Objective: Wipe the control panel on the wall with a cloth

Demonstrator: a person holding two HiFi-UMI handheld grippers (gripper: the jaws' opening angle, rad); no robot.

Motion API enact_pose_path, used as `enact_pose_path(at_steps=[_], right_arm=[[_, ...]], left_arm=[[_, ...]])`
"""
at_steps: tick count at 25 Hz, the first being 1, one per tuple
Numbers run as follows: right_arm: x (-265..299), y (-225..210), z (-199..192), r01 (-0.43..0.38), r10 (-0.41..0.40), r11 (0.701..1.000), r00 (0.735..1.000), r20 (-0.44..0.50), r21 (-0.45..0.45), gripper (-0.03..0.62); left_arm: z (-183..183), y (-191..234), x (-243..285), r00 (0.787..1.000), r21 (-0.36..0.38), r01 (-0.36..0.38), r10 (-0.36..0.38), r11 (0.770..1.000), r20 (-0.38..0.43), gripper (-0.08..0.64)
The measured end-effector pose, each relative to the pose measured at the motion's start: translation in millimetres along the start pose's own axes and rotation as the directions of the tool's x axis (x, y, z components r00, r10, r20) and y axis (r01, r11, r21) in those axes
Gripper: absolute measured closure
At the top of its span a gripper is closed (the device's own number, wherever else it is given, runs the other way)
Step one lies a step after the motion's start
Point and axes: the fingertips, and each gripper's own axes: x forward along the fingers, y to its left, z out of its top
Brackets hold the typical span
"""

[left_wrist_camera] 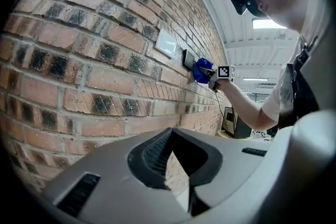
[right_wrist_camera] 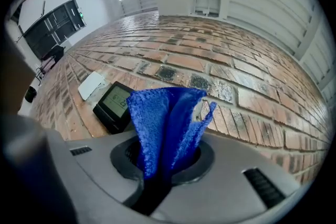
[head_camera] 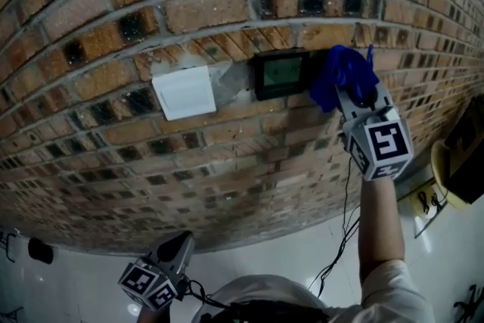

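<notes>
A black control panel (head_camera: 280, 74) with a greenish screen is fixed to the brick wall (head_camera: 113, 26); it also shows in the right gripper view as control panel (right_wrist_camera: 114, 105). My right gripper (head_camera: 355, 93) is raised to the wall and shut on a blue cloth (head_camera: 344, 72). The cloth sits just right of the panel's right edge. In the right gripper view the blue cloth (right_wrist_camera: 165, 123) stands up out of the right gripper (right_wrist_camera: 163, 165). My left gripper (head_camera: 178, 246) hangs low, far from the panel. In its own view the left gripper (left_wrist_camera: 185, 168) is shut with nothing held.
A white blank plate (head_camera: 184, 91) sits on the wall left of the panel. A black cable (head_camera: 342, 234) hangs below my right arm. A yellow and black object (head_camera: 457, 163) stands at the right edge above the pale floor (head_camera: 302, 253).
</notes>
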Motion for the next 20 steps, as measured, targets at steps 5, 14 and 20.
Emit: enact_pose_path(at_steps=[5,14,20], right_arm=[[-10,13,24,0.012,-0.011,1.000,0.999,0.044,-0.024,0.502],[14,144,77,-0.249,0.249,0.968,0.961,0.118,-0.016,0.502],[39,165,84,-0.243,0.250,0.968,0.959,0.135,-0.064,0.502]], left_arm=[[1,4,-6,1.000,0.002,-0.009,0.009,1.000,0.006,0.557],[-3,9,-27,0.999,-0.008,-0.042,0.042,0.999,0.012,0.557],[-5,14,-40,0.998,-0.018,-0.067,0.067,0.998,0.020,0.557]])
